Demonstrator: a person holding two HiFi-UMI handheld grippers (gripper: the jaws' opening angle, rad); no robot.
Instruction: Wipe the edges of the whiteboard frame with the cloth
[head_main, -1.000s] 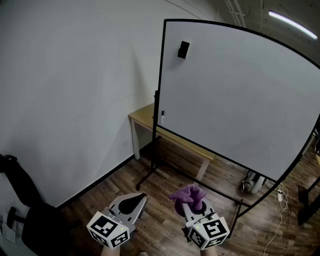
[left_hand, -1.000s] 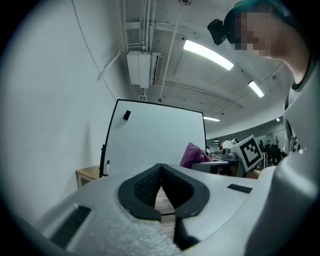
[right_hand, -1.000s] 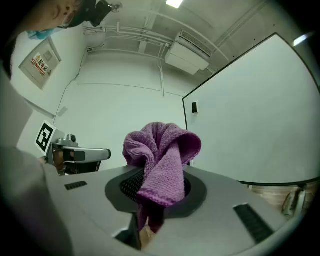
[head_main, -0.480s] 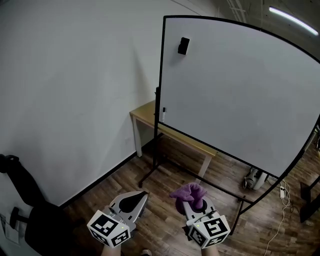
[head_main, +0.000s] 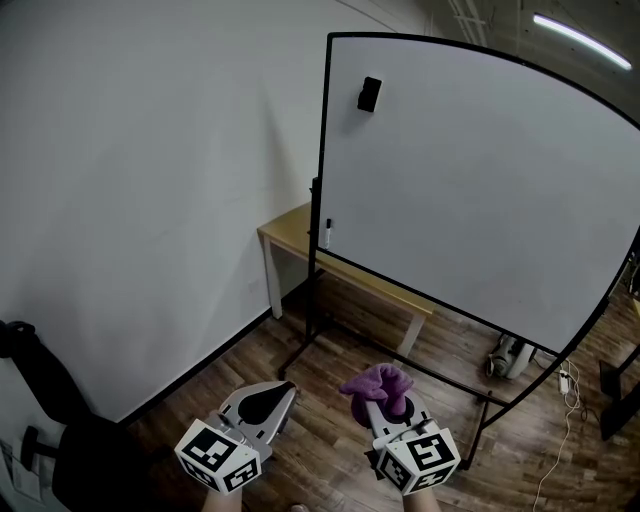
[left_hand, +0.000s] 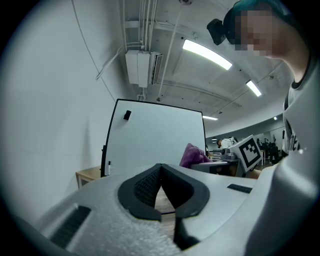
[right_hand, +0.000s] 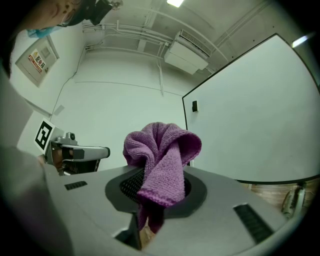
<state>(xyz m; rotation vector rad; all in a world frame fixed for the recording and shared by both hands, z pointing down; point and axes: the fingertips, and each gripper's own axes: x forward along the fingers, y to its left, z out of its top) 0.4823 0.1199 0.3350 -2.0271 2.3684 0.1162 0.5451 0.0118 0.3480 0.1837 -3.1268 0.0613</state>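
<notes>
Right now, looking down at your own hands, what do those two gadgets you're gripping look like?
Both are pale grey plastic with a rough, grainy surface. The left gripper and right gripper each taper to two jaws lined with black ribbed pads, and each carries a white cube printed with black square markers at the rear.

The dark wood-plank floor carries the black metal feet of the whiteboard stand, a light wooden bench against the wall, and a small pale device.
</notes>
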